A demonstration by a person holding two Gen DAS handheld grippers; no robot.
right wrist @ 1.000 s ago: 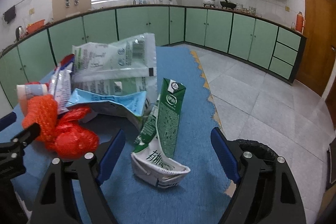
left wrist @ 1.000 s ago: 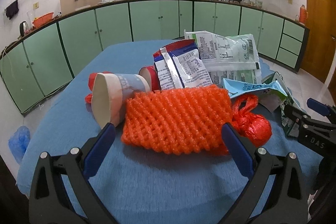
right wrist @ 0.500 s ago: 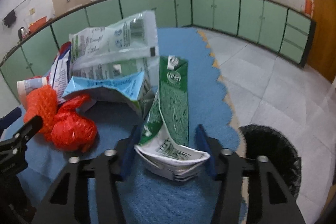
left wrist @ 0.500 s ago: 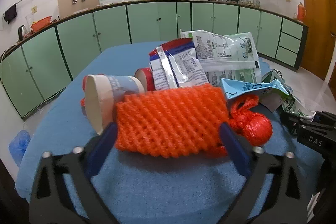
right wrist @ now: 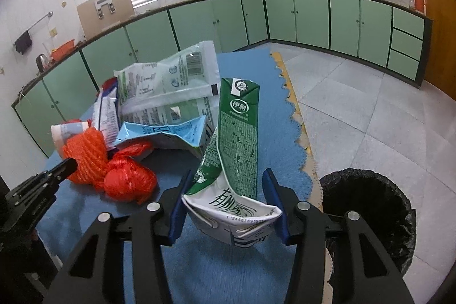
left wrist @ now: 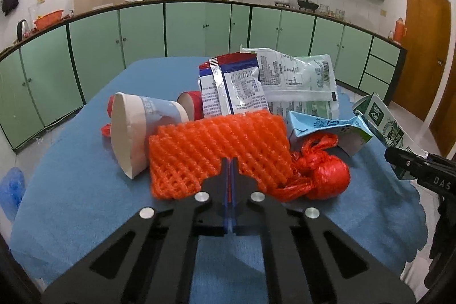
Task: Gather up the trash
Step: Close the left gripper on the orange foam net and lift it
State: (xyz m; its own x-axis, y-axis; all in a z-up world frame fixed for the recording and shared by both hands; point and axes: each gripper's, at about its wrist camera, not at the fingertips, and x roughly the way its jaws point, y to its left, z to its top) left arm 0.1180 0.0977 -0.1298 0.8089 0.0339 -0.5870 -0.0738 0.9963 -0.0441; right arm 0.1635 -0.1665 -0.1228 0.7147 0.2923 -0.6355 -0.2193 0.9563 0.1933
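A pile of trash lies on the blue table [left wrist: 85, 190]. My left gripper [left wrist: 230, 164] is shut on the near edge of an orange foam net [left wrist: 216, 150], which lies against a paper cup [left wrist: 136, 130]. A knotted red plastic bag [left wrist: 322, 175] sits right of the net. My right gripper [right wrist: 228, 190] is shut on the crumpled base of a green milk carton [right wrist: 239, 138], lifted a little off the table. It also shows at the right edge of the left wrist view [left wrist: 382, 121].
Snack wrappers [left wrist: 236, 87], a white pouch [left wrist: 299, 76] and a flattened blue carton [left wrist: 327, 127] lie behind the net. A bin lined with a black bag [right wrist: 367, 207] stands on the floor right of the table. Green cabinets line the walls.
Both grippers closed: the left on the orange net, the right on the green carton. The carton has risen and tilted, and the bin has come into view.
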